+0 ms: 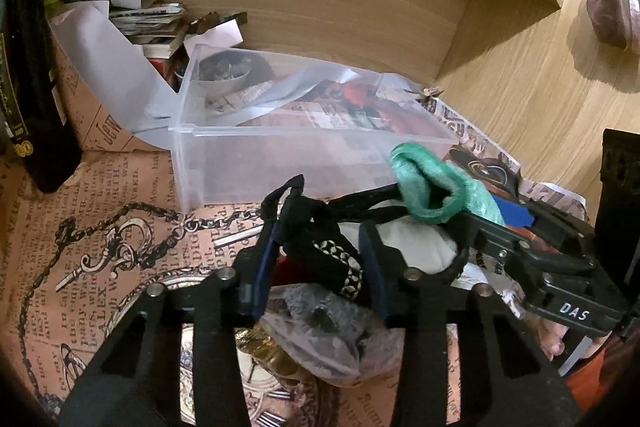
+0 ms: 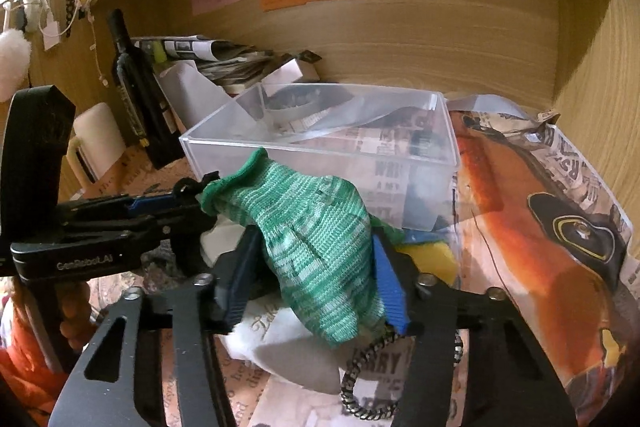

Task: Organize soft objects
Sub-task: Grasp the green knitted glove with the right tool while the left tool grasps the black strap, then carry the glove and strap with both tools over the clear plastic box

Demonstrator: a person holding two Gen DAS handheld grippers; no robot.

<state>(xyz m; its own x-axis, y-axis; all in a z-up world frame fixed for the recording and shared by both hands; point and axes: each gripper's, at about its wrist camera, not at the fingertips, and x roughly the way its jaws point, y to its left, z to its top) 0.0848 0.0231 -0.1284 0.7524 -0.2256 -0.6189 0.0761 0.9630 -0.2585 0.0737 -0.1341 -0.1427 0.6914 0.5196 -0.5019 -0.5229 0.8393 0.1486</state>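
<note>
My right gripper is shut on a green knitted glove and holds it just in front of a clear plastic box; the glove also shows in the left wrist view. My left gripper is shut on a black fabric piece with a white patterned band and thin black straps, above a grey soft item. A white soft item lies under the glove. The box holds a clear plastic sheet.
Printed newspaper-style paper covers the desk. A dark bottle, a white mug, stacked papers and books stand at the back left. Wooden walls enclose the nook. A black-and-white cord loop lies near the front.
</note>
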